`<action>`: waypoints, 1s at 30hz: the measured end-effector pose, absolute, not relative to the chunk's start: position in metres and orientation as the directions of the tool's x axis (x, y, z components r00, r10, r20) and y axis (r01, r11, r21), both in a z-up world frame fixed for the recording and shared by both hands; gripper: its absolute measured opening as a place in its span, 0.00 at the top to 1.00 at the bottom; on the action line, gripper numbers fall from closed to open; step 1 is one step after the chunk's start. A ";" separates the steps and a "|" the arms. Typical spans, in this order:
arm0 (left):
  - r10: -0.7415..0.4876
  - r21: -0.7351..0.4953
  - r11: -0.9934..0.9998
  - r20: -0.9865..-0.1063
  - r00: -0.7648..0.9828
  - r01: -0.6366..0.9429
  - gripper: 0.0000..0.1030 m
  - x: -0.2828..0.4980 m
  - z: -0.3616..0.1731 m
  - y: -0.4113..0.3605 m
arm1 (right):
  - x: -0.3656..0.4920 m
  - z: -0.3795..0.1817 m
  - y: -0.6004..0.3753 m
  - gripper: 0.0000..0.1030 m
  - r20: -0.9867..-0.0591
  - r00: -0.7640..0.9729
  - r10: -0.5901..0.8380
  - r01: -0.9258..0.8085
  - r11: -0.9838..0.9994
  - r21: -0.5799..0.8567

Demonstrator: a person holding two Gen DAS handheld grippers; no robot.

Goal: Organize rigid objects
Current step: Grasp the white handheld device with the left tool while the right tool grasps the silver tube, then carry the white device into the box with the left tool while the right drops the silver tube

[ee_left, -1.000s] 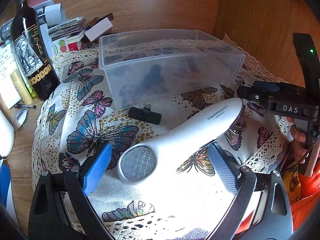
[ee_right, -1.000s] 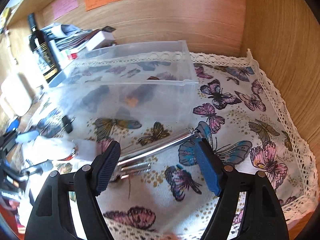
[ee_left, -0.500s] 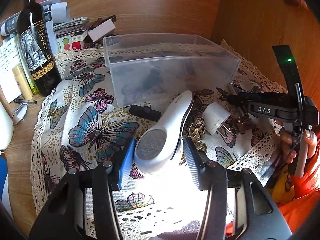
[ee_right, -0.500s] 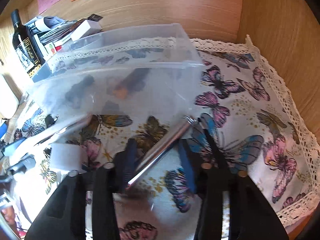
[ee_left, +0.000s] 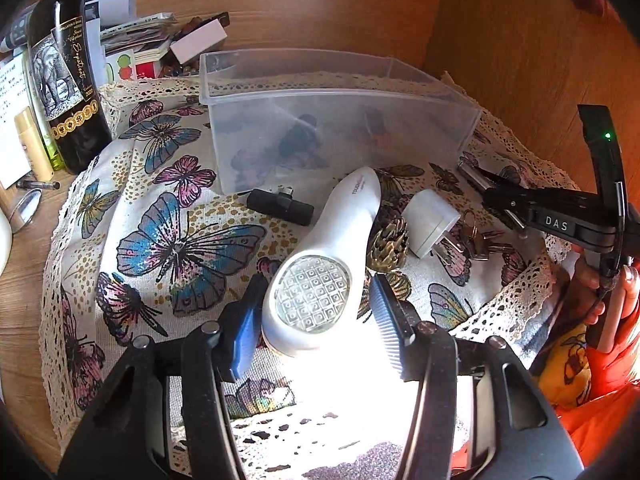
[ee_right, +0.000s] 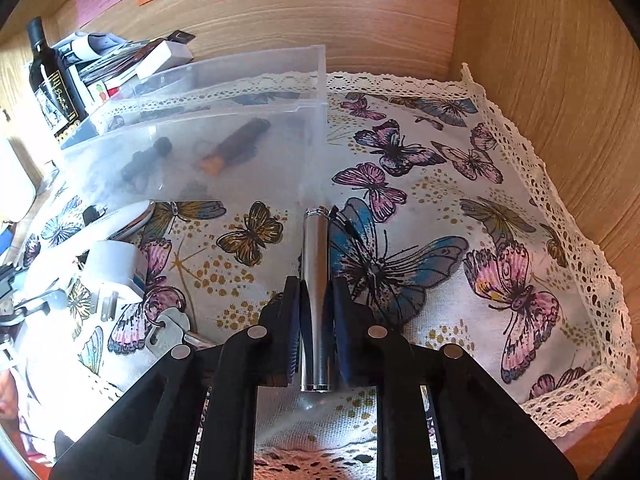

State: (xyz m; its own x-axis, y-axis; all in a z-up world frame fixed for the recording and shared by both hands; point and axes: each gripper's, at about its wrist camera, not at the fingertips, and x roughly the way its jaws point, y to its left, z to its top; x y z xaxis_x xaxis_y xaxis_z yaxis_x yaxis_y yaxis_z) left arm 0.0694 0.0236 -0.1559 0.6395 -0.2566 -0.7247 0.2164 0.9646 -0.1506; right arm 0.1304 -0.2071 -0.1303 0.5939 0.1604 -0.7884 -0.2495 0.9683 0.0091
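Note:
My left gripper (ee_left: 316, 312) is closed around the round head of a white handheld device (ee_left: 332, 256) that lies on the butterfly cloth (ee_left: 176, 240). My right gripper (ee_right: 316, 312) is shut on a silver metal tube (ee_right: 316, 264), which points toward the clear plastic bin (ee_right: 224, 120). The bin (ee_left: 328, 128) holds a dark object and a brown one. A white plug adapter (ee_left: 430, 220), a black dongle (ee_left: 280, 206), a pine cone (ee_left: 388, 242) and keys (ee_left: 480, 240) lie on the cloth. The right gripper also shows in the left wrist view (ee_left: 492, 190).
A wine bottle (ee_left: 66, 80), a yellow tube (ee_left: 34, 144) and stacked papers and boxes (ee_left: 160, 48) stand at the back left. Wooden walls (ee_right: 540, 80) close the back and right. The lace cloth edge (ee_right: 580, 220) runs along the right.
The left fingers have closed in on the white device's head. The right fingers have shut on the silver tube and turned it to point straight ahead.

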 end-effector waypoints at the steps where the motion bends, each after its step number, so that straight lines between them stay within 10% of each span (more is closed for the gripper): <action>1: -0.260 -0.156 0.964 -0.719 0.645 0.215 0.49 0.070 -0.155 0.023 | 0.132 -0.131 -0.205 0.85 -0.790 0.591 0.163 -0.255 0.967 0.009; 30: -0.199 -0.115 0.980 -0.576 0.793 0.163 0.62 0.049 -0.084 0.024 | 0.103 -0.068 -0.211 0.86 -0.604 0.761 0.236 -0.277 0.960 0.026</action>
